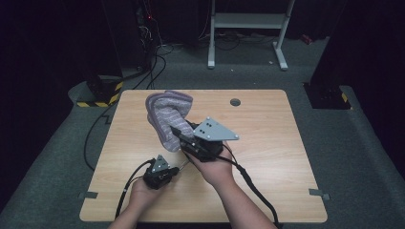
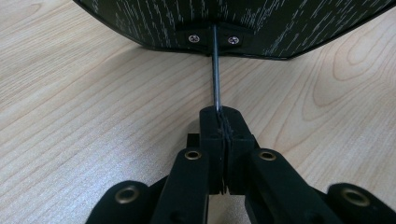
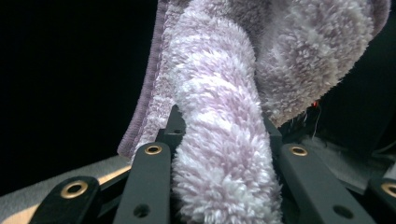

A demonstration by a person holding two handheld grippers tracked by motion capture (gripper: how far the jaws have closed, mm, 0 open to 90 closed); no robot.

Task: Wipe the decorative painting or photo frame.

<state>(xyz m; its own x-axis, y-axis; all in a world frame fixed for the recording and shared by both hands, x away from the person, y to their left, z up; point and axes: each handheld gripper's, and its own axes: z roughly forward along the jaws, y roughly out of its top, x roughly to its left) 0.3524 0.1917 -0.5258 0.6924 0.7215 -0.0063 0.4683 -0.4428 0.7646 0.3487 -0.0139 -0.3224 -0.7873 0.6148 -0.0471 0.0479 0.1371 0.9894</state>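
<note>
Right gripper view: towel [image 3: 219,140] hides right claw [image 3: 222,135] pads (top cropped).

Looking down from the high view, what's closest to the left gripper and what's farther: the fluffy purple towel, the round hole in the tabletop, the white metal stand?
1. Purple towel, up right of the left gripper, held in the right gripper.
2. Round hole, near the table's far edge.
3. White stand, on the floor beyond the table.

A fluffy lilac-and-white striped towel [image 1: 167,117] with a stitched purple hem hangs bunched and folded over itself, lifted above the bench's middle. A thin metal rod [image 2: 215,70] runs low over the wood, one end pinched.
</note>
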